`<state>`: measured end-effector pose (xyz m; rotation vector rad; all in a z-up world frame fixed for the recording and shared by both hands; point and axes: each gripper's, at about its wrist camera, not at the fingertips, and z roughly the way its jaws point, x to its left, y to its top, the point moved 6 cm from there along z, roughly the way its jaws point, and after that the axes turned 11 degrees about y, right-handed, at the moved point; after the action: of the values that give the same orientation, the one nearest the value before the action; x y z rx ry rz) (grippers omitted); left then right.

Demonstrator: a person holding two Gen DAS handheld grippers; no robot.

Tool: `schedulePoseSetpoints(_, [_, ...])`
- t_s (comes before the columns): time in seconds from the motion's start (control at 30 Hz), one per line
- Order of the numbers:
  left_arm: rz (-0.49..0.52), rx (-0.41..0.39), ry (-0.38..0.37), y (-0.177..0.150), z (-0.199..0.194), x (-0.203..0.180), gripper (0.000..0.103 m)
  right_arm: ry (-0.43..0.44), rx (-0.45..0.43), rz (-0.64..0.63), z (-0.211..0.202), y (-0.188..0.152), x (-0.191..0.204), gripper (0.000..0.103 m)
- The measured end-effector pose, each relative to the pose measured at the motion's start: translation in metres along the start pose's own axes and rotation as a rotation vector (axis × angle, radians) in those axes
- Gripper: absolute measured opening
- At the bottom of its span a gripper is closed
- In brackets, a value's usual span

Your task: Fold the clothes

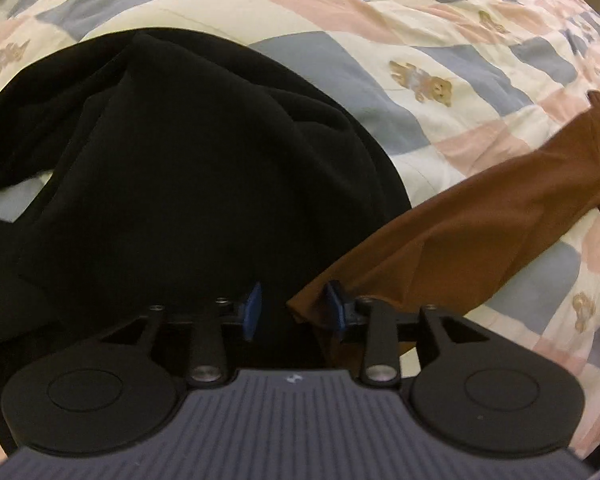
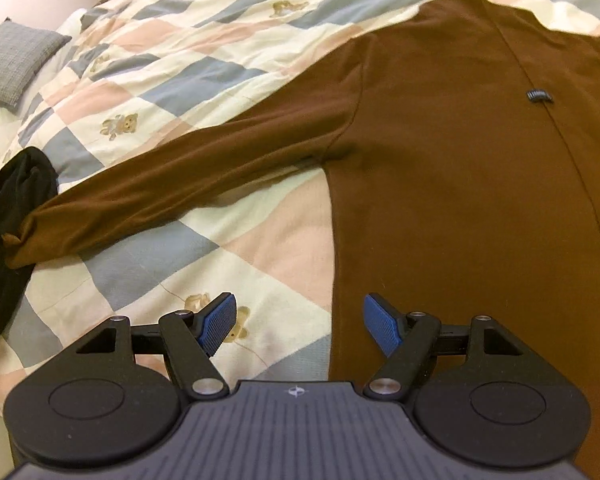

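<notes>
While the brown shirt lies spread flat on the quilt, its long sleeve stretches out to the left of the right tongs, which hang wide open with nothing between them, one pad over the quilt and the other over the shirt's side edge. At the left tongs, partly open, the sleeve's cuff sits between the pads, beside a black garment heaped just ahead of them.

Both wrist views look steeply down, sharing the brown sleeve
</notes>
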<state>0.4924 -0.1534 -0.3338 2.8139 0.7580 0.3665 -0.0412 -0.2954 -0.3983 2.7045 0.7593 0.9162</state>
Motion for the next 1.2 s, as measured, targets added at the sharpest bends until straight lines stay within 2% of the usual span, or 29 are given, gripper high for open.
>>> schedulePoseSetpoints(0.03, [-0.013,0.009,0.017,-0.001,-0.005,0.003,0.052,-0.002,0.0,0.01,-0.003,-0.001,-0.004,0.075])
schedulePoseSetpoints(0.1, [-0.042,0.036,0.082,-0.004,-0.017,0.015,0.067,-0.01,-0.011,0.032,-0.01,-0.001,-0.014,0.075])
schedulePoseSetpoints(0.17, [-0.07,0.075,0.177,-0.006,-0.03,0.027,0.067,-0.017,-0.039,0.064,-0.023,0.0,-0.027,0.075])
schedulePoseSetpoints(0.27, [-0.136,0.089,0.298,-0.006,-0.06,0.03,0.065,-0.025,-0.108,0.126,-0.051,0.002,-0.056,0.075])
schedulePoseSetpoints(0.33, [-0.145,0.051,0.313,-0.003,-0.084,0.003,0.061,-0.044,-0.163,0.165,-0.076,0.003,-0.082,0.075])
schedulePoseSetpoints(0.4, [-0.125,-0.003,0.268,0.001,-0.102,-0.049,0.059,-0.078,-0.225,0.208,-0.107,0.001,-0.118,0.074])
schedulePoseSetpoints(0.47, [-0.097,-0.042,0.183,0.001,-0.113,-0.122,0.057,-0.125,-0.289,0.264,-0.143,-0.003,-0.165,0.07])
schedulePoseSetpoints(0.53, [-0.059,-0.062,0.068,-0.003,-0.118,-0.211,0.055,-0.185,-0.345,0.332,-0.183,-0.013,-0.22,0.065])
schedulePoseSetpoints(0.63, [0.024,-0.063,-0.125,-0.016,-0.125,-0.353,0.054,-0.289,-0.439,0.462,-0.248,-0.033,-0.311,0.051])
schedulePoseSetpoints(0.73, [0.113,-0.06,-0.289,-0.038,-0.136,-0.484,0.054,-0.378,-0.556,0.614,-0.315,-0.058,-0.401,0.052])
schedulePoseSetpoints(0.83, [0.158,-0.036,-0.387,-0.062,-0.14,-0.585,0.055,-0.437,-0.68,0.79,-0.371,-0.089,-0.482,0.065])
schedulePoseSetpoints(0.9, [0.146,0.006,-0.423,-0.076,-0.137,-0.627,0.055,-0.427,-0.76,0.917,-0.394,-0.108,-0.53,0.072])
schedulePoseSetpoints(1.0, [0.114,0.053,-0.428,-0.094,-0.127,-0.661,0.055,-0.262,-0.827,1.049,-0.395,-0.114,-0.581,0.076])
schedulePoseSetpoints(1.03, [0.11,0.066,-0.429,-0.101,-0.127,-0.666,0.055,-0.22,-0.826,1.046,-0.391,-0.109,-0.589,0.065])
schedulePoseSetpoints(1.07, [0.111,0.074,-0.432,-0.109,-0.129,-0.667,0.054,-0.193,-0.812,1.017,-0.386,-0.102,-0.592,0.021])
schedulePoseSetpoints(1.1, [0.112,0.083,-0.434,-0.117,-0.132,-0.668,0.054,-0.2,-0.796,0.977,-0.385,-0.094,-0.594,0.006])
schedulePoseSetpoints(1.17, [0.129,0.091,-0.433,-0.132,-0.138,-0.665,0.054,-0.305,-0.781,0.847,-0.397,-0.078,-0.59,0.005])
schedulePoseSetpoints(1.2, [0.137,0.092,-0.429,-0.138,-0.138,-0.66,0.054,-0.374,-0.818,0.742,-0.41,-0.069,-0.582,0.005])
